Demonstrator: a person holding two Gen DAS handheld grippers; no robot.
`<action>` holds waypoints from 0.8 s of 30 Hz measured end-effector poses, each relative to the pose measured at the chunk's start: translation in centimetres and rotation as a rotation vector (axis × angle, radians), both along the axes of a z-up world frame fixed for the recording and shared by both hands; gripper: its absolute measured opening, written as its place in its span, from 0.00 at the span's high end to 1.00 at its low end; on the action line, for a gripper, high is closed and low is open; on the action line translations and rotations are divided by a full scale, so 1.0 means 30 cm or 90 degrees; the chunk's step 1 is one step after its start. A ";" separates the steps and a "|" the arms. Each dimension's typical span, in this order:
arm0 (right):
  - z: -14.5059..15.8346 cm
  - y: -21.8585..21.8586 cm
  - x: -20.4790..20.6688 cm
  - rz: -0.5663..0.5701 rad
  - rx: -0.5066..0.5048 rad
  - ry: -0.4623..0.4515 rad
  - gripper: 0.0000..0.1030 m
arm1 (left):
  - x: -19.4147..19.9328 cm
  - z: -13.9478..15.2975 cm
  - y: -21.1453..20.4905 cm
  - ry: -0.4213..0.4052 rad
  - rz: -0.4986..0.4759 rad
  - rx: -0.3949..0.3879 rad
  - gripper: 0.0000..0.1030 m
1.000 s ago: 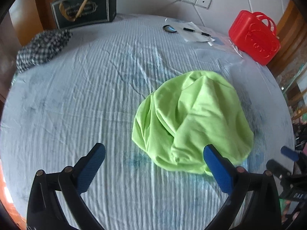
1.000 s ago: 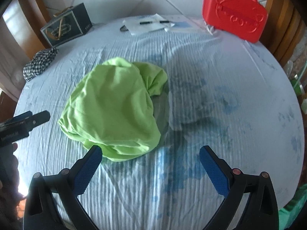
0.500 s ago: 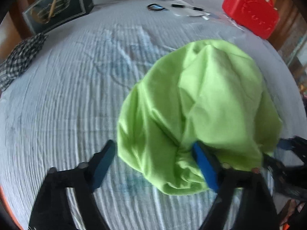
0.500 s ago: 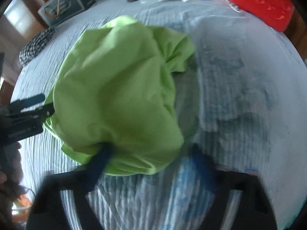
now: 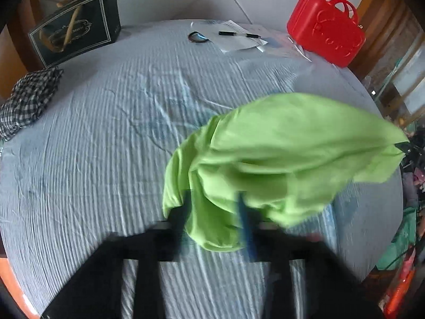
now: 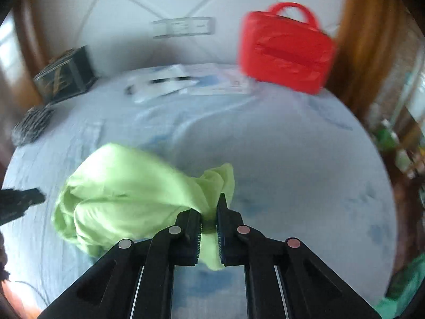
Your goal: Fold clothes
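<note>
A lime-green garment (image 5: 279,159) hangs bunched above the round table with its pale blue striped cloth (image 5: 106,146). My left gripper (image 5: 215,212) is blurred, its fingers close together with the garment's lower edge between them. My right gripper (image 6: 208,223) is shut on a fold of the garment (image 6: 127,186), which trails to the left of it. The garment's right corner is pulled up and out toward the right in the left wrist view. The left gripper's tip (image 6: 18,202) shows at the left edge of the right wrist view.
A red plastic case (image 5: 326,40) stands at the back right. Papers and a pen (image 5: 239,37) lie at the back. A dark gift bag (image 5: 77,37) and a checked cloth (image 5: 29,101) sit at the back left. Clutter lies beyond the table's right edge.
Both grippers went from wide open in front of the lying garment to closed on it. The garment has been lifted and stretched, its right corner pulled out to the right.
</note>
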State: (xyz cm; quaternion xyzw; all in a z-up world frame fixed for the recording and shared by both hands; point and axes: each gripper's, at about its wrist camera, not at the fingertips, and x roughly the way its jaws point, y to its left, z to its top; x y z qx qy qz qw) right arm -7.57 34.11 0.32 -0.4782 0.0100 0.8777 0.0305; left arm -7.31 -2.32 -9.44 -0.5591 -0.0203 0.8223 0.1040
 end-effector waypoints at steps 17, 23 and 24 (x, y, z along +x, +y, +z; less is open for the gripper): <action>-0.418 0.242 0.101 -0.009 -0.037 -0.180 0.11 | 0.057 -0.287 0.062 -0.072 0.062 -0.021 0.38; -0.428 0.204 0.073 0.015 -0.048 -0.174 0.91 | -0.023 -0.140 0.031 -0.015 0.042 -0.059 0.86; -0.390 0.205 0.062 0.015 -0.046 -0.154 0.91 | -0.045 -0.095 0.013 0.003 0.044 -0.066 0.86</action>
